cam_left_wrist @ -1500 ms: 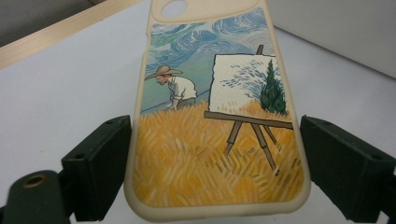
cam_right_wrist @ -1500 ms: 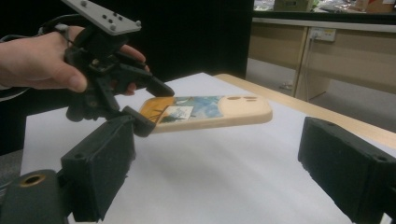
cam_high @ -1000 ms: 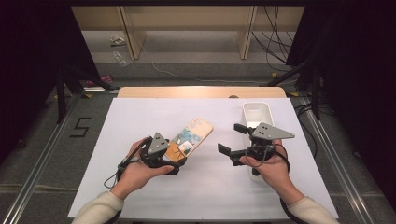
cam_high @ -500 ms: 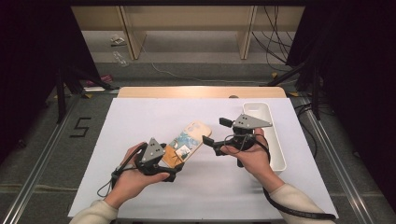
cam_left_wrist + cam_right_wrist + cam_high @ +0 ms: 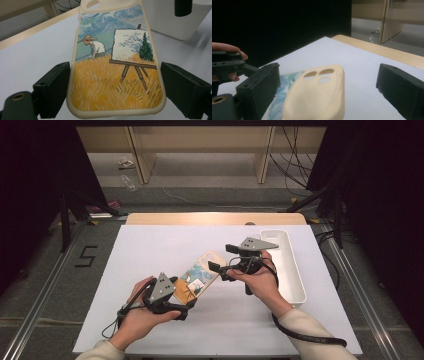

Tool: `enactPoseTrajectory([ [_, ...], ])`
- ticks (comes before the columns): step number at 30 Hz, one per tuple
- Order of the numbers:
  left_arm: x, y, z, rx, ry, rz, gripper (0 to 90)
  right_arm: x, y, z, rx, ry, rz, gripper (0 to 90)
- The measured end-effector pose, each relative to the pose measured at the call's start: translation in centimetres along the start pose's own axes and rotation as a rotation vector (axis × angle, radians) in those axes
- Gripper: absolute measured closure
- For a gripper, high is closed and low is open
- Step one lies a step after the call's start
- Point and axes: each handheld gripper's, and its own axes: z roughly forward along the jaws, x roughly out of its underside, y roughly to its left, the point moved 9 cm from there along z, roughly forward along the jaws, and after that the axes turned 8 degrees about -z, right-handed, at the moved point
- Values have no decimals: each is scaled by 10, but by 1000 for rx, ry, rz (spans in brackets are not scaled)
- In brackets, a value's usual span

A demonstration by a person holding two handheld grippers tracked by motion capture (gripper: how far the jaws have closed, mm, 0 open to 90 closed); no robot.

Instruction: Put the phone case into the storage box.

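A: Here, where is the phone case [image 5: 200, 274]?

B: Mid-desk [image 5: 150, 250], clamped at its bottom end by the left hand-held gripper [image 5: 186, 296].

A: And the right hand-held gripper [image 5: 220, 260]?

B: Released, jaws apart at the case's two o'clock end.

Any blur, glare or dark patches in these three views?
High view: table evenly lit, surroundings nearly black. Left gripper view: phone case sharp, no glare. Right gripper view: case's cream end washed out and soft, near jaws blurred, upper left black.
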Motion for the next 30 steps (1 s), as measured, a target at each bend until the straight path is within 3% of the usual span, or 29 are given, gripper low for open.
enactPoseTrajectory([
  [20, 0, -6, 3, 10, -1, 18, 116, 15, 4, 29, -57, 81, 57, 96],
  [30, 0, -6, 3, 8, -5, 24, 116, 17, 6, 32, -68, 85, 74, 145],
])
